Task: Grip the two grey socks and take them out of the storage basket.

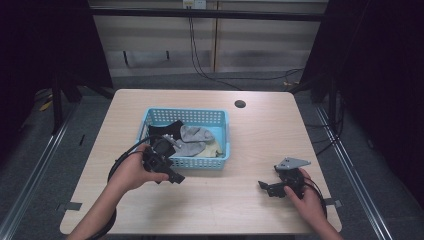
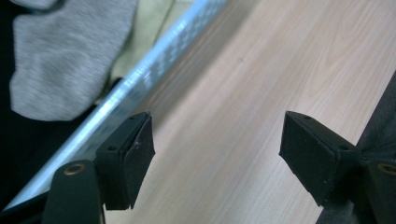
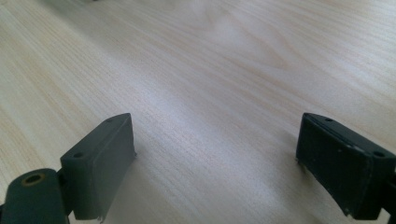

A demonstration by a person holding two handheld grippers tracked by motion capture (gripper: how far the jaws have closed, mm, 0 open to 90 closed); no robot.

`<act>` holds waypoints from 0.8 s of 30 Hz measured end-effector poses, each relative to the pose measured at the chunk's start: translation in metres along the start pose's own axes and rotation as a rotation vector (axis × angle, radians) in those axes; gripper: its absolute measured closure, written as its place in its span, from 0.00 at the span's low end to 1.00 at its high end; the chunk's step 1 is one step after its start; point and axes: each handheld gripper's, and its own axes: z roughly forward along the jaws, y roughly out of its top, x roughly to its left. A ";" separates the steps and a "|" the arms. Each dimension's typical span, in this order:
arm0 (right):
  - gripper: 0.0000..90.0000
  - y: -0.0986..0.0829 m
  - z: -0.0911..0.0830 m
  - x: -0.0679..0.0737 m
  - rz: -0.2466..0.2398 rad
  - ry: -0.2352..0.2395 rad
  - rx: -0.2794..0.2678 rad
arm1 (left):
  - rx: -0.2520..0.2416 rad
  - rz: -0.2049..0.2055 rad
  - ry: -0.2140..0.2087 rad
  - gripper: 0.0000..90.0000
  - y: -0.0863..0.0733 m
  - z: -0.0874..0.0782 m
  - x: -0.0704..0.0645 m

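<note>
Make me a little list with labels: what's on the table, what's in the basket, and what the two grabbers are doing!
Table: light wooden table with a dark round hole near the far edge
Basket: blue basket at the middle
In basket: grey sock, black cloth, something pale yellow
Left gripper: by the basket's near wall, fingers open, empty
Right gripper: over bare table at the near right, fingers open, empty

The blue basket (image 2: 140, 79) is looking blurry in the left gripper view, and the picture's left edge is cutting it off. The grey sock (image 2: 65, 56) is running off the top edge.
</note>
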 end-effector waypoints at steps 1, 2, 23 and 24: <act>0.12 0.000 0.000 0.000 -0.003 0.000 -0.002 | -0.002 -0.011 0.004 0.28 0.003 -0.002 0.002; 0.12 0.000 0.000 0.000 -0.002 0.000 -0.001 | -0.001 -0.017 0.005 0.28 0.005 -0.002 0.004; 0.12 0.000 0.000 0.000 -0.002 0.000 -0.002 | 0.016 -0.180 0.085 0.28 0.052 -0.002 0.055; 0.12 0.000 0.000 0.000 -0.003 0.000 -0.002 | 0.018 -0.188 0.093 0.28 0.054 0.000 0.058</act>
